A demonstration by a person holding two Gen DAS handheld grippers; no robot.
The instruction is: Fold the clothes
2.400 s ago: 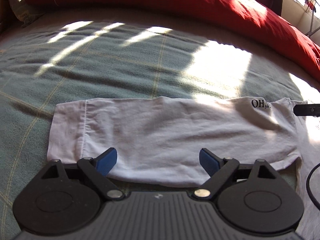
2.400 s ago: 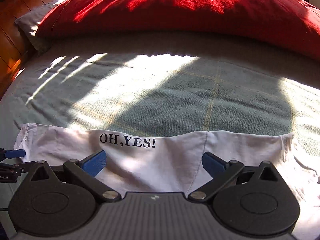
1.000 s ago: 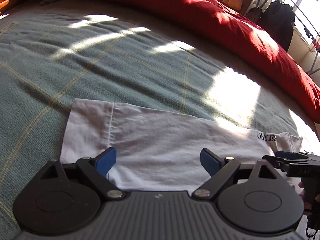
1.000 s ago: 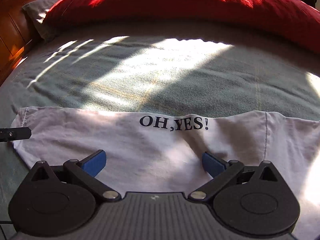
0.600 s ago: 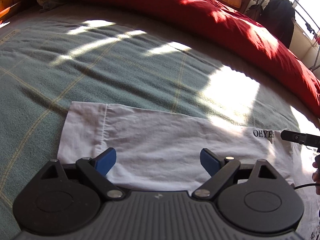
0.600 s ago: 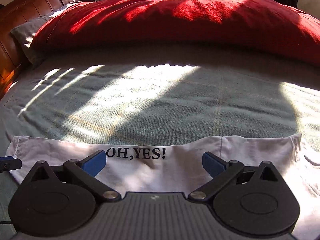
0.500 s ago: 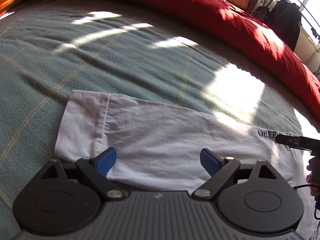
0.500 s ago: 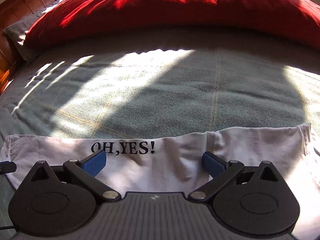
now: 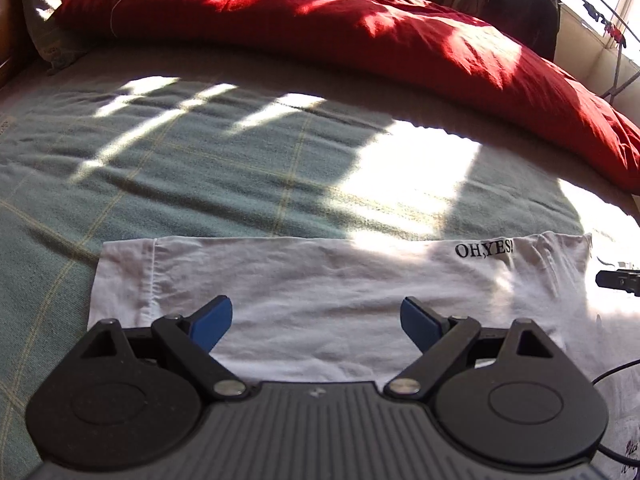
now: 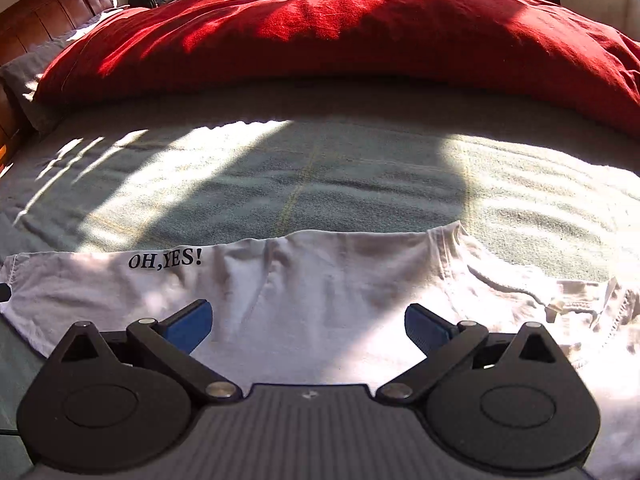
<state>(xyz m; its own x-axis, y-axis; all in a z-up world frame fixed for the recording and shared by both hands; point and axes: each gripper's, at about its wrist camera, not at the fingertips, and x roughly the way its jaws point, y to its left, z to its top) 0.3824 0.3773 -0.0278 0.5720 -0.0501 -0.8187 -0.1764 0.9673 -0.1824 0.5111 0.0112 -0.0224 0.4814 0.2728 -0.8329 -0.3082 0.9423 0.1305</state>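
White shirt (image 9: 328, 280) folded into a band, flat on the bed (image 9: 240, 168), just ahead of and under both sets of fingers. Left gripper (image 9: 316, 320): fingers wide apart, nothing between them, above the shirt. Right gripper (image 10: 308, 322): fingers also apart, empty. "OH,YES!" print (image 10: 165, 260) lies beyond the right gripper's left finger. Red duvet (image 10: 340, 36) far past the fingers.

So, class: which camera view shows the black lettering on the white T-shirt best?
The right wrist view: the lettering reads whole, "OH,YES!", near the white T-shirt's far edge. In the left wrist view the lettering sits far right, smaller and squashed, its last mark lost in a crease.
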